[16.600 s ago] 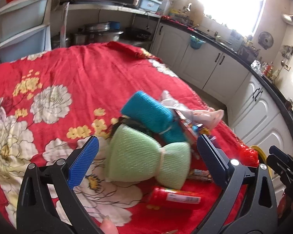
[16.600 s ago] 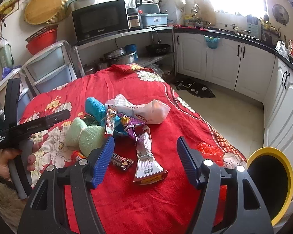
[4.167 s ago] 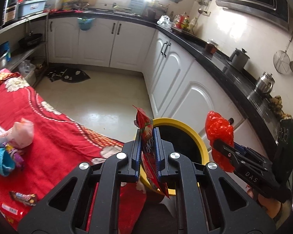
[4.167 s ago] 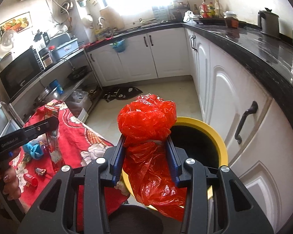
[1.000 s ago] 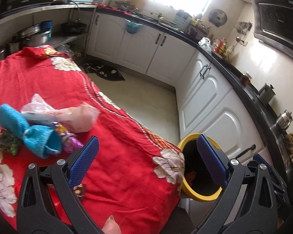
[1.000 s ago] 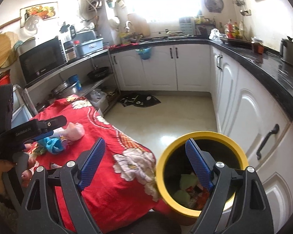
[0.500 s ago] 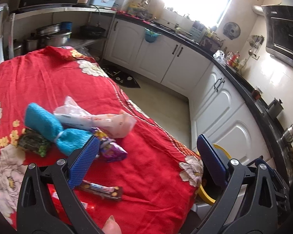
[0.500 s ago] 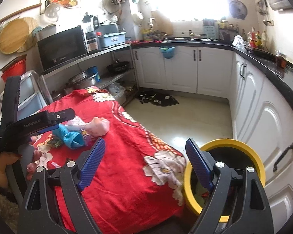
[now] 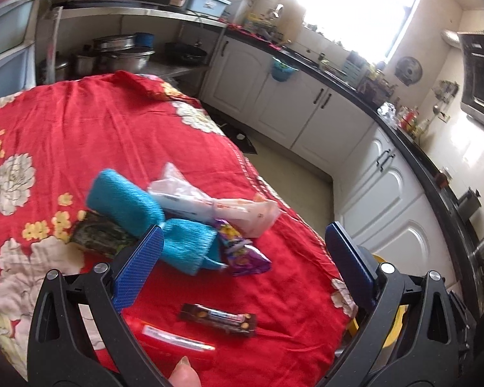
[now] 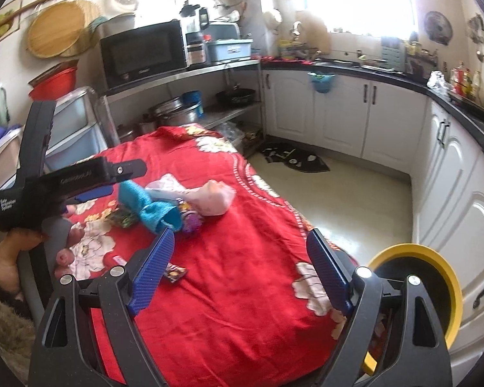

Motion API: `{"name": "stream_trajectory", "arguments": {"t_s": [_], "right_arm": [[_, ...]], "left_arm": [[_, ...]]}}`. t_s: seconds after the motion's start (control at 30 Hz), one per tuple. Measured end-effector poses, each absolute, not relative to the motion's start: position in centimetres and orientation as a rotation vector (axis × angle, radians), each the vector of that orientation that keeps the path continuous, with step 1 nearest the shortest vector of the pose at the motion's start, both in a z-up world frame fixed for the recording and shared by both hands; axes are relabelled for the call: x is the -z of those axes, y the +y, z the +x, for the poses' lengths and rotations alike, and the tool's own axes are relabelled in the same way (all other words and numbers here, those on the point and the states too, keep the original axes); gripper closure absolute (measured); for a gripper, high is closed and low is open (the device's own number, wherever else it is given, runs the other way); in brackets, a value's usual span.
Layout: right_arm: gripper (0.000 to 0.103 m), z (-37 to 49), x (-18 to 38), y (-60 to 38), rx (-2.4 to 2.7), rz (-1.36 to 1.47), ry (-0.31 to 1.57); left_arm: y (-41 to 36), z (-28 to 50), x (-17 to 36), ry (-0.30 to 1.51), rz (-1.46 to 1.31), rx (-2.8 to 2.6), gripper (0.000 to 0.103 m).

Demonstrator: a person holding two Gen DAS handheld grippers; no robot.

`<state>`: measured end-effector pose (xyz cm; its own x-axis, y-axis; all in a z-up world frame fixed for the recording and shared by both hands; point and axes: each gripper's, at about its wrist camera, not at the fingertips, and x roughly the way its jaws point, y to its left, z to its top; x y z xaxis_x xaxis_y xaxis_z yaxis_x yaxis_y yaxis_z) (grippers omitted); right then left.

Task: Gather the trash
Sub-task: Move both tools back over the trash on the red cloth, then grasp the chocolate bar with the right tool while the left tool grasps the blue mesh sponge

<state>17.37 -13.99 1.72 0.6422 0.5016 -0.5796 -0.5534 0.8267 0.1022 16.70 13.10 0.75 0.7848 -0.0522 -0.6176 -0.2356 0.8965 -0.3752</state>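
Note:
Trash lies in a pile on the red flowered tablecloth [image 9: 80, 135]: a teal mesh bundle [image 9: 135, 206], a clear plastic bag [image 9: 222, 206], a purple wrapper [image 9: 242, 254] and a dark green packet [image 9: 100, 235]. Nearer me lie a brown chocolate bar wrapper [image 9: 217, 319] and a red tube [image 9: 174, 338]. My left gripper [image 9: 243, 242] hangs open and empty above the pile. My right gripper [image 10: 240, 242] is open and empty over the table's near corner, the teal bundle [image 10: 151, 209] ahead to its left. The yellow-rimmed bin [image 10: 435, 258] stands on the floor at the right.
White cabinets [image 10: 338, 119] under a black counter run along the far and right walls. A metal shelf with a microwave [image 10: 142, 51] and pots stands behind the table. Plastic drawers [image 10: 71, 129] are at the left. Bare floor [image 10: 355, 193] lies between table and cabinets.
Both views have swung left from the bin toward the table. The trash pile now sits between the left gripper's fingers. Both grippers stay open and empty.

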Motion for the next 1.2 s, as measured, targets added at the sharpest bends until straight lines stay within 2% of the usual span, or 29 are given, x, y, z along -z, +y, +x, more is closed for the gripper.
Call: {"name": "stream_trajectory", "arguments": {"t_s": [0.43, 0.67, 0.9, 1.2], "right_arm": [[0.022, 17.7, 0.3, -9.5, -0.703, -0.183, 0.689], [0.031, 18.7, 2.4, -6.7, -0.757, -0.258, 0.739], [0.041, 19.8, 5.3, -4.5, -0.794, -0.334, 0.802], [0.047, 20.6, 8.0, -2.2, -0.863, -0.414, 0.869]], "left_arm": [[17.8, 15.8, 0.6, 0.679, -0.516, -0.184, 0.011], [19.9, 16.2, 2.7, 0.729, -0.586, -0.208, 0.011], [21.5, 17.9, 4.5, 0.778, -0.701, -0.187, 0.032], [23.7, 20.3, 6.1, 0.803, -0.828, -0.216, 0.034]]}}
